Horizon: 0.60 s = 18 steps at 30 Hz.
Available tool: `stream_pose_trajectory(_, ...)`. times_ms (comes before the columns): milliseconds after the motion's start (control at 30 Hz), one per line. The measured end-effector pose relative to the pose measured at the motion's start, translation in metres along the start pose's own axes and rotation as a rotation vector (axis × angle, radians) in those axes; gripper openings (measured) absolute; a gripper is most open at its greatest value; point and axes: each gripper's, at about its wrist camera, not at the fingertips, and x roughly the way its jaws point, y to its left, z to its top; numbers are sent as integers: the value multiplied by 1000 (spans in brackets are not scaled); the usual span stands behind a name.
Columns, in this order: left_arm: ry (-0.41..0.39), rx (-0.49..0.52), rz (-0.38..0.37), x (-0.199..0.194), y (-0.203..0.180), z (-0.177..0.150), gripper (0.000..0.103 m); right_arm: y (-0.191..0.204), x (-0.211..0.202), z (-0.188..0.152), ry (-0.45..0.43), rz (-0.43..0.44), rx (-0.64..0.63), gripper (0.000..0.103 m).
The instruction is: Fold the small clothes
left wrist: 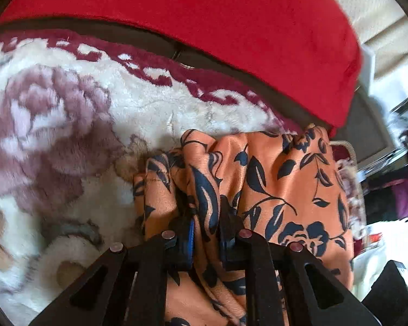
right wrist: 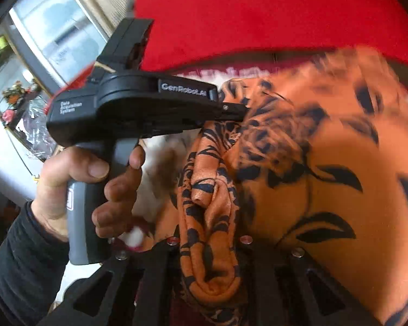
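Two grippers share one orange garment (left wrist: 272,179), printed with dark leaves, and it fills most of what lies ahead of both sets of jaws. Beyond it spreads a plush flowered blanket (left wrist: 68,125), with a red cushion (left wrist: 204,21) farther off behind that. The left gripper (left wrist: 206,233) has its jaws pinched on a bunched fold of the cloth, which rises crumpled just ahead of them. The right gripper (right wrist: 208,240) likewise has its jaws pressed on a gathered edge, the rest draped off to its right. Holding two separate edges probably lets the person lift the cloth clear of the blanket and bring the halves together. A hand (right wrist: 95,190) grips the left tool's handle.
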Motion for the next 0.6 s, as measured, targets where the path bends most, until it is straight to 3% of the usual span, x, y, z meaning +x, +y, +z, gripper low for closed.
stream_pose_trajectory(167, -121, 122, -46, -51, -33, 4, 15, 22, -40, 10, -80, 8, -41, 13)
stream_pose_trajectory(267, -88, 100, -6, -46, -10, 0, 16, 38, -47, 6, -98, 14, -46, 18)
stream_pose_trajectory(300, -58, 67, 14, -37, 1, -1, 22, 38, -39, 4, -85, 16, -43, 27)
stream_pose_trajectory(333, -2, 13, 49, -20, 18, -3, 26, 40, -26, -1, -58, 29, -42, 49)
stream_pose_trajectory(367, 35, -36, 82, -9, 32, -8, 50, 36, -14, -5, -21, 48, -43, 63)
stream_pose_trajectory(433, -18, -91, 44, -23, 41, -17, 51, 37, 0, -20, 28, 82, -50, 66)
stream_pose_trajectory(533, -78, -66, 97, -57, 24, -25, 52, 35, -32, -28, -29, 133, -74, 70)
stream_pose_trajectory(600, -138, -24, 68, -88, 11, -36, 52, 24, -61, -29, -82, 159, -49, 70)
